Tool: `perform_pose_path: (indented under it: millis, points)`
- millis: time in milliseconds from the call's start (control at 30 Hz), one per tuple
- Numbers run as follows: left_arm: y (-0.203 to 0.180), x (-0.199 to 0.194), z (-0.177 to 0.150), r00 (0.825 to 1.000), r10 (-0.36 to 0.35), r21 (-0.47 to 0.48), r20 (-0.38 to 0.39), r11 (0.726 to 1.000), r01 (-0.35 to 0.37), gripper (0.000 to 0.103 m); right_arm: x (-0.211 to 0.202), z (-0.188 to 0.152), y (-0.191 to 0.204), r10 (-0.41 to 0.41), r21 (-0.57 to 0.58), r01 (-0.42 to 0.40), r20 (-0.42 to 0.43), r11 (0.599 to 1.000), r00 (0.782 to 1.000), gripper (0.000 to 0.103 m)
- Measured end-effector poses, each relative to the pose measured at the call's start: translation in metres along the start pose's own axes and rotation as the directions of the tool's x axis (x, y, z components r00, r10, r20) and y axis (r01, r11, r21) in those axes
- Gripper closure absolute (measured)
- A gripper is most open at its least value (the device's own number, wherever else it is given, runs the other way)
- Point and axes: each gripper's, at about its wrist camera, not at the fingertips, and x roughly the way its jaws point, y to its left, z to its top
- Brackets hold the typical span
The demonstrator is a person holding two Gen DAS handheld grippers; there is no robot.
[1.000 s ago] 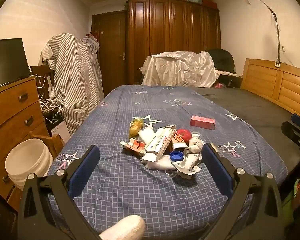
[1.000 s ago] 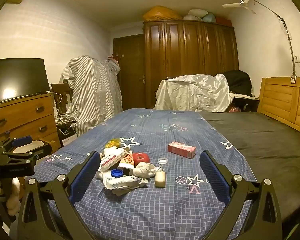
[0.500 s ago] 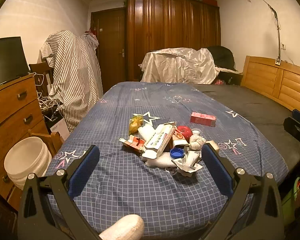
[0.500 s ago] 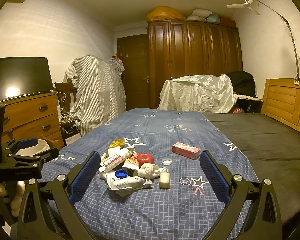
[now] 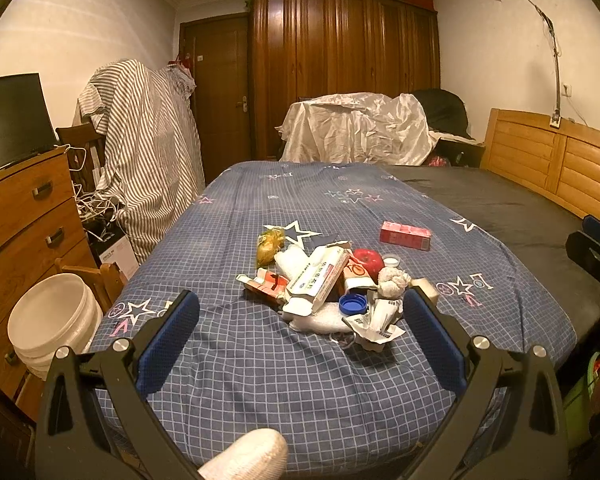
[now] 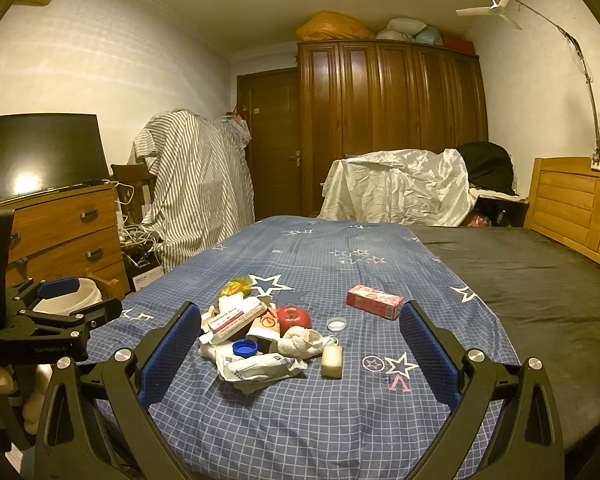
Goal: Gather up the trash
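A heap of trash lies on the blue checked bedspread (image 5: pixel 260 360): a white carton (image 5: pixel 320 278), a blue bottle cap (image 5: pixel 353 303), a red apple (image 5: pixel 368 261), crumpled paper (image 5: pixel 374 320), a tissue wad (image 5: pixel 392 282) and a yellow wrapper (image 5: pixel 269 242). A red box (image 5: pixel 405 235) lies apart, farther right. My left gripper (image 5: pixel 300 332) is open, held short of the heap. In the right wrist view the same heap (image 6: pixel 260 340), a small pale block (image 6: pixel 332 356) and the red box (image 6: pixel 374 300) lie ahead of my open right gripper (image 6: pixel 300 340).
A white bucket (image 5: pixel 52 320) stands on the floor left of the bed, beside a wooden dresser (image 5: pixel 20 232). A striped cloth (image 5: pixel 148 152) covers something behind it. A wooden headboard (image 5: pixel 560 168) bounds the right side. The left gripper's body (image 6: pixel 48 320) shows at the right wrist view's left edge.
Both views have tilted slightly upward and pulled back a little, so the heap sits lower in frame. Nothing on the bed has moved and both grippers stay open.
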Motion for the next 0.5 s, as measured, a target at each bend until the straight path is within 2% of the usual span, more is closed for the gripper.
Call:
perform_pose_path:
  millis: [500]
  points:
    - [0.0013,0.0071,-0.0037,1.000,-0.004,0.002,-0.020,1.000,0.004,0.005,0.0027,0.0015,0.0029,0.012,-0.003,-0.012,-0.009,1.000,1.000,0.004]
